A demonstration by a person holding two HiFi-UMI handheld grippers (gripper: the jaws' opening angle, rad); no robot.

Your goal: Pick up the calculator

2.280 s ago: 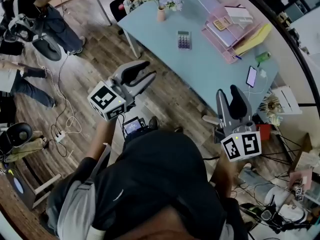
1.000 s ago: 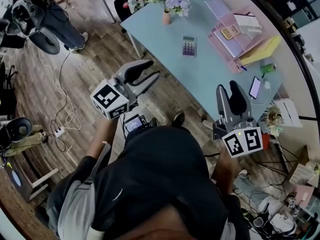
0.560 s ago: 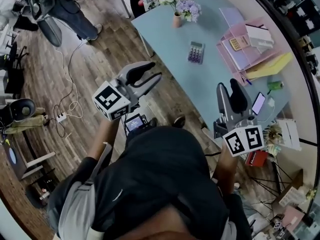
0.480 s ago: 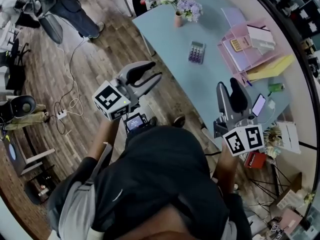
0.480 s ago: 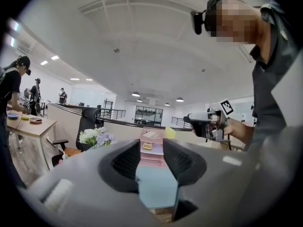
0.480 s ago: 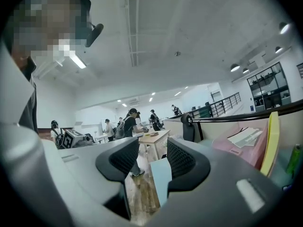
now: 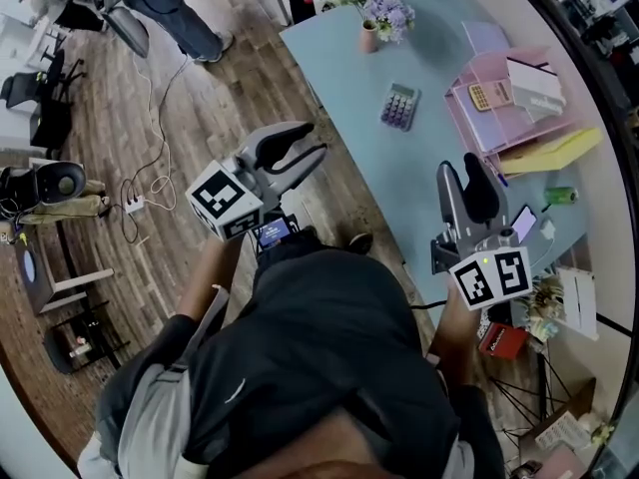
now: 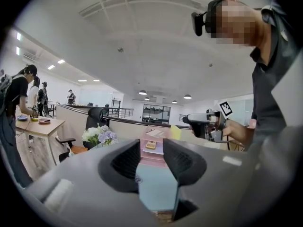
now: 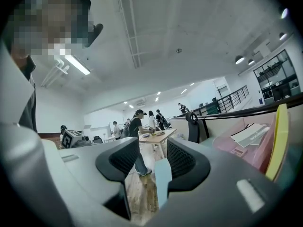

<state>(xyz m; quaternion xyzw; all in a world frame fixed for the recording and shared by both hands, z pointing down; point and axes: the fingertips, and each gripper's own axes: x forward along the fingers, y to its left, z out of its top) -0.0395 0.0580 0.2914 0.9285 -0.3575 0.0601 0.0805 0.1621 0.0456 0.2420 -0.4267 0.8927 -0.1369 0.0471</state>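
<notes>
The grey calculator (image 7: 399, 106) with purple keys lies flat on the light-blue table (image 7: 439, 168), well ahead of both grippers. My left gripper (image 7: 308, 140) hangs over the wooden floor beside the table's near-left edge, shut, holding nothing. My right gripper (image 7: 464, 168) is over the table's near-right part, also shut with nothing between its pads. In the left gripper view the left gripper (image 8: 151, 148) faces the table and the pink tray; the calculator is hidden behind its jaws. The right gripper (image 9: 152, 148) looks past the table's edge to the floor.
A pink tray (image 7: 477, 128) at the table's right holds a second, orange calculator (image 7: 483, 95) and papers, above a yellow folder (image 7: 559, 153). A flower vase (image 7: 369, 36) stands at the far end and a phone (image 7: 523, 224) near the right gripper. Cables (image 7: 150, 198) run across the floor on the left.
The person has stepped toward the table. Both grippers came along, the right one now over the tabletop. The jaws have stayed as they were.
</notes>
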